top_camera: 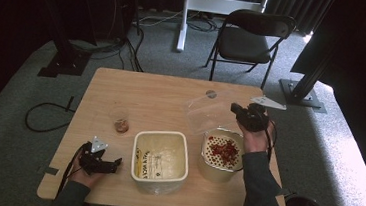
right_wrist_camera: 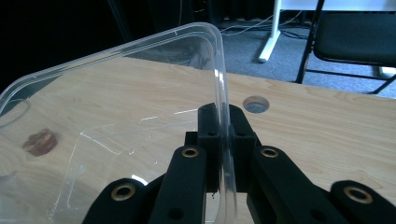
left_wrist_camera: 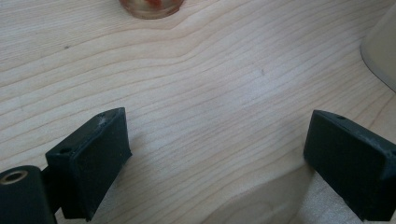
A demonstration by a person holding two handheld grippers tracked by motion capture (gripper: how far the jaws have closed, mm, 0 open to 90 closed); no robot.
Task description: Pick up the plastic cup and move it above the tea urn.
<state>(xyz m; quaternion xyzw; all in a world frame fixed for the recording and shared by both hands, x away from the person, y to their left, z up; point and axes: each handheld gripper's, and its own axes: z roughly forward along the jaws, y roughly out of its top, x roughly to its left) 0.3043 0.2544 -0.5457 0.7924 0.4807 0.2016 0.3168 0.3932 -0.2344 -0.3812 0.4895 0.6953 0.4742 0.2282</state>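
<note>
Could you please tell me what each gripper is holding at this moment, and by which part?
The right gripper pinches the clear plastic container by its rim. The left gripper is open over the table, holding nothing.

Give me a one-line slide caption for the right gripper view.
Right gripper with jaws shut on the rim of a clear plastic container, held above the wooden table.

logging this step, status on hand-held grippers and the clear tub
Right hand-held gripper shut on clear tub rim, lifted. Left hand-held gripper open, idle. Nothing in the way.
</note>
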